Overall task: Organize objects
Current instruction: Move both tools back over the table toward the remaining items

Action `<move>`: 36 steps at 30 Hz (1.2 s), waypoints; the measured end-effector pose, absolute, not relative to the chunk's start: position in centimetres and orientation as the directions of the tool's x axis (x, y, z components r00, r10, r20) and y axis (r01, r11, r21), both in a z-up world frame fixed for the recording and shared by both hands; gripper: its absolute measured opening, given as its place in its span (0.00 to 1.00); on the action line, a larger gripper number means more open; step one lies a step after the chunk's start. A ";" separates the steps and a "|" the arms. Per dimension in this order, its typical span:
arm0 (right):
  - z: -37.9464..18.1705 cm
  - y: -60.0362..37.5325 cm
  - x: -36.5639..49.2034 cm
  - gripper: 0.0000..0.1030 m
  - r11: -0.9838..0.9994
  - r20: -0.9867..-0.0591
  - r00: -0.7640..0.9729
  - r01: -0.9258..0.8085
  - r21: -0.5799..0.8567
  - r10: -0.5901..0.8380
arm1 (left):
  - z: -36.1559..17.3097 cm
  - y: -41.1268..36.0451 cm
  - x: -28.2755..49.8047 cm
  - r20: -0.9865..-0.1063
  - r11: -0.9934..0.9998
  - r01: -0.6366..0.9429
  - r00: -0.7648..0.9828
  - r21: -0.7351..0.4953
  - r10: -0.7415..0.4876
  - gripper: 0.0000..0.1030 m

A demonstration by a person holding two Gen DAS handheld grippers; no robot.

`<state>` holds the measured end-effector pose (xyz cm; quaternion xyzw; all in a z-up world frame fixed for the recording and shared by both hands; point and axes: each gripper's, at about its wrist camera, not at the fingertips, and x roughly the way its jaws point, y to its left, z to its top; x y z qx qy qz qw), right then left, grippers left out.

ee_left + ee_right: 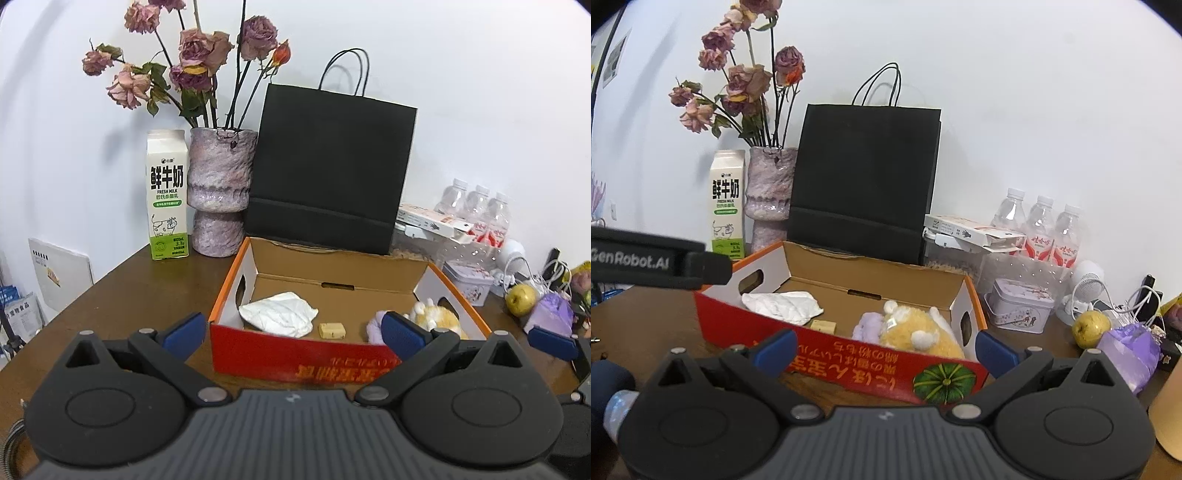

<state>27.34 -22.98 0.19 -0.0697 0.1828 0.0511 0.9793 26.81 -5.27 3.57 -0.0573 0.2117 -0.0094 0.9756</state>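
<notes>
An open cardboard box [295, 360] with a red front wall and orange rim stands on the brown table. Inside lie a crumpled white tissue [280, 314], a small yellow block [332, 329], a purple fluffy item [375, 320] and a yellow plush toy [437, 316]. My left gripper [293, 332] hovers open and empty just in front of the box. My right gripper [885, 352] is also open and empty, before the box's [849, 365] front wall, with the plush toy [919, 332], tissue [783, 306] and block [823, 326] beyond it. The left gripper's body [646, 258] shows at the left.
Behind the box stand a milk carton [168, 195], a vase of dried roses [219, 192] and a black paper bag [328, 173]. To the right are water bottles [1039, 229], a tin [1019, 306], a yellow-green fruit [1091, 328], a purple packet [1130, 349], a small fan and cables.
</notes>
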 end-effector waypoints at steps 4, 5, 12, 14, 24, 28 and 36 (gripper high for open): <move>-0.1 -23.0 25.7 1.00 0.987 -0.352 0.933 -0.122 -0.103 0.078 | 3.2 -5.2 25.2 -0.404 0.995 0.010 0.913 -0.101 -0.050 1.00; -0.2 -23.0 25.3 1.00 0.988 -0.349 0.934 -0.122 -0.097 0.081 | 2.9 -5.1 24.7 -0.398 0.995 0.018 0.916 -0.095 -0.055 1.00; -1.5 -23.1 22.0 1.00 0.987 -0.357 0.927 -0.145 -0.067 0.112 | 1.5 -4.4 22.1 -0.402 0.996 0.034 0.913 -0.077 -0.062 1.00; -1.8 -22.9 21.2 1.00 0.986 -0.362 0.924 -0.154 -0.062 0.122 | 1.2 -4.2 21.4 -0.405 0.997 0.038 0.912 -0.069 -0.063 1.00; -3.7 -20.7 17.5 1.00 0.972 -0.392 0.900 -0.230 -0.049 0.194 | -0.3 -1.9 18.3 -0.437 0.997 0.037 0.897 -0.066 -0.062 1.00; -4.6 -19.8 16.1 1.00 0.966 -0.413 0.884 -0.256 -0.040 0.218 | -0.6 -0.4 17.1 -0.449 0.996 0.038 0.891 -0.078 -0.069 1.00; -5.6 -18.1 14.2 1.00 0.956 -0.444 0.864 -0.288 -0.051 0.237 | -1.7 3.2 14.5 -0.492 0.998 0.039 0.868 -0.054 -0.061 1.00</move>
